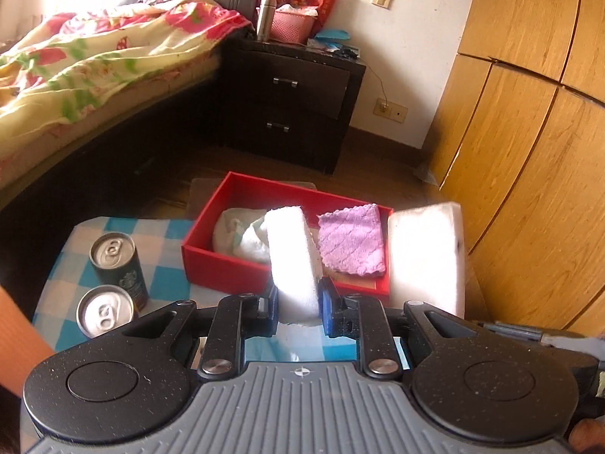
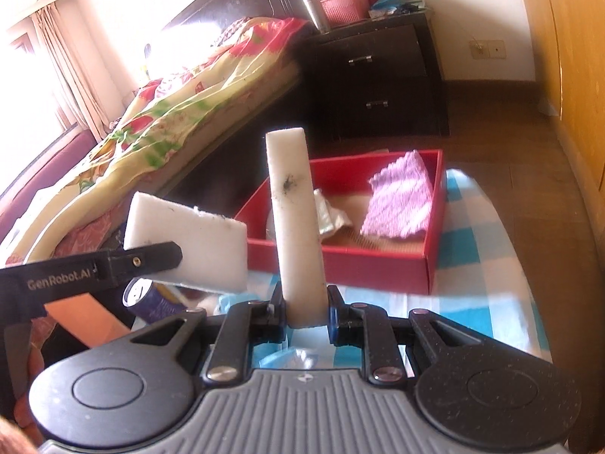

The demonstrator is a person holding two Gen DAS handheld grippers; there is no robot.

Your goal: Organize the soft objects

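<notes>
Grippers both gripping white sponges above checked cloth (image 1: 170, 261): left gripper (image 1: 298, 310) pinching one sponge (image 1: 293, 261), right gripper (image 2: 306, 312) pinching another sponge (image 2: 295, 219); red box (image 2: 340, 261) holding purple cloth (image 2: 401, 196)

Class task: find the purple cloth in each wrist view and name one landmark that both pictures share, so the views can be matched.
Left wrist view: the purple cloth lies in the red box, right of centre, leaning on its right side.
Right wrist view: the purple cloth is right of centre, propped against the red box's far right corner.
Shared landmark: the dark nightstand behind the box.
</notes>
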